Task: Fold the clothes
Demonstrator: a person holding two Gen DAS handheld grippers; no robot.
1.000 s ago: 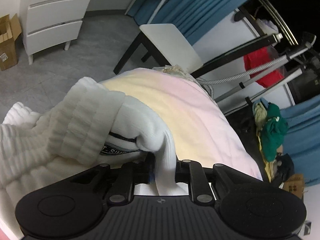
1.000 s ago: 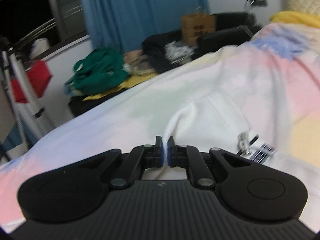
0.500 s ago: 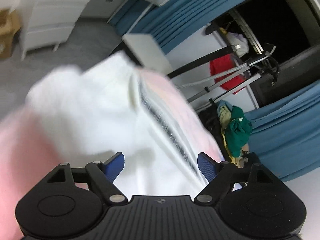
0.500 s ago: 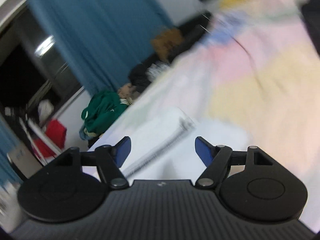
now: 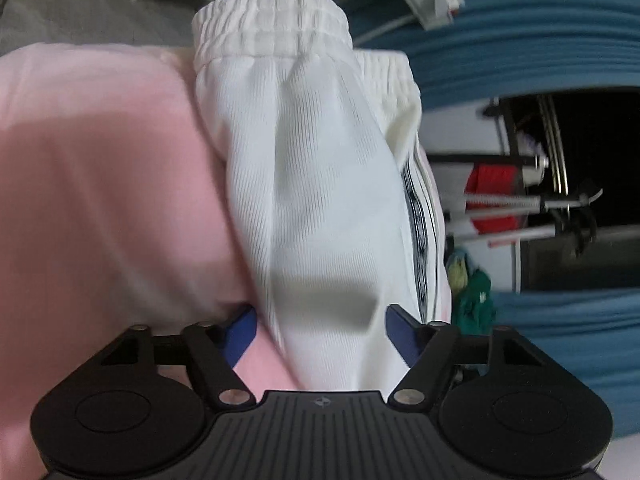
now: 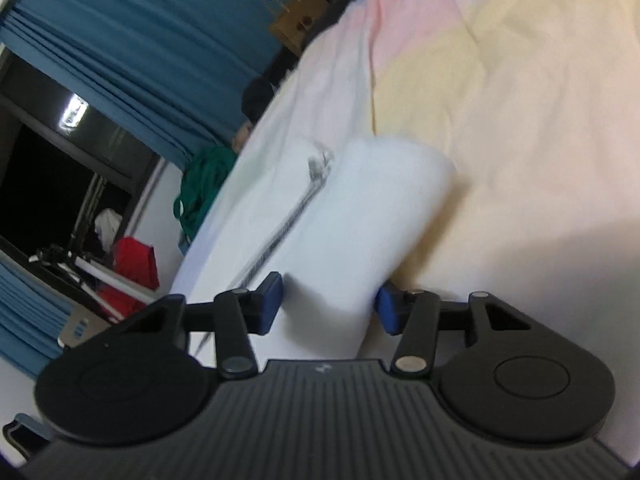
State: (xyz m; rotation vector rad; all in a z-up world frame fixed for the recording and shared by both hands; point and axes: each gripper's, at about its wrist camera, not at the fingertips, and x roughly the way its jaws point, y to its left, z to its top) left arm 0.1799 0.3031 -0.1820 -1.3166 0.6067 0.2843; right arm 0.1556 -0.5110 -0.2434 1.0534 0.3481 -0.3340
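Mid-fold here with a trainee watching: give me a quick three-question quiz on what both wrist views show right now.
1. True or false: the left tool is clamped shut on the white garment.
2. Multiple choice: the garment's ribbed waistband in the left wrist view lies A) at the far end from the tool, B) between the fingers, C) out of view.
3. Fill in: in the right wrist view the folded white garment lies on a pastel ____, and the right tool stands ____.

Key: 1 false, its jaws stand apart either side of the cloth; 2 A; 3 bedsheet, open.
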